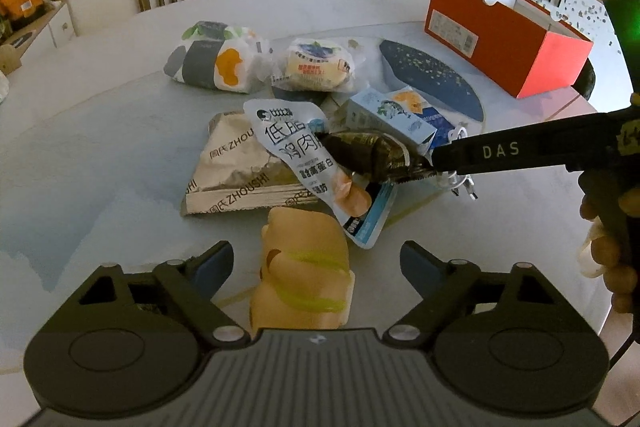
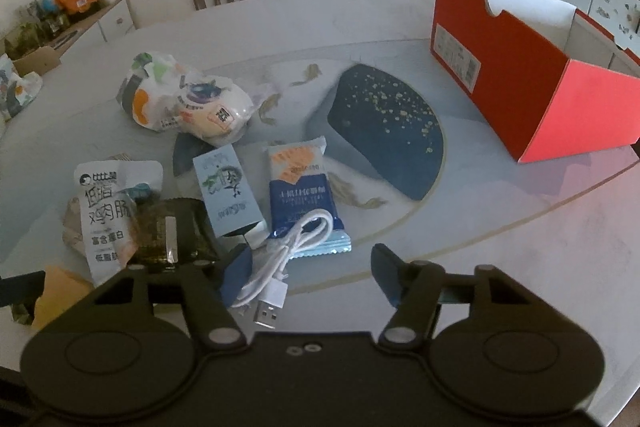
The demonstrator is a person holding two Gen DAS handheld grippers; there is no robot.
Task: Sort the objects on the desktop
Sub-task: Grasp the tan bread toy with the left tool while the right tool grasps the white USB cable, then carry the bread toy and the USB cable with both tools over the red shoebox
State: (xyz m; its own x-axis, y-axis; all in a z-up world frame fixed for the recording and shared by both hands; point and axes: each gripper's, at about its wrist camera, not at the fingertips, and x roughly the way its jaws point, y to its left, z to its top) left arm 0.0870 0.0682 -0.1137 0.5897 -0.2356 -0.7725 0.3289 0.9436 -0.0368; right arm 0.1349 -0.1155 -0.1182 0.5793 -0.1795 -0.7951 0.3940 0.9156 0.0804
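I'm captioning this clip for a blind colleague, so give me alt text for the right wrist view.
The right gripper hangs open over a coiled white USB cable on a pale round table. Behind the cable lie a blue and white snack packet and a light blue carton; an open red cardboard box stands far right.

We hold the left gripper [image 1: 316, 267] angled down toward the near edge of the table, its jaws apart and the pads pressing on nothing. Our right gripper [image 2: 306, 277] tilts down the same way, jaws likewise apart with no grip. From the left wrist view its long black finger [image 1: 520, 151] reaches in from the right edge, and our right hand [image 1: 612, 251] wraps the handle behind it.
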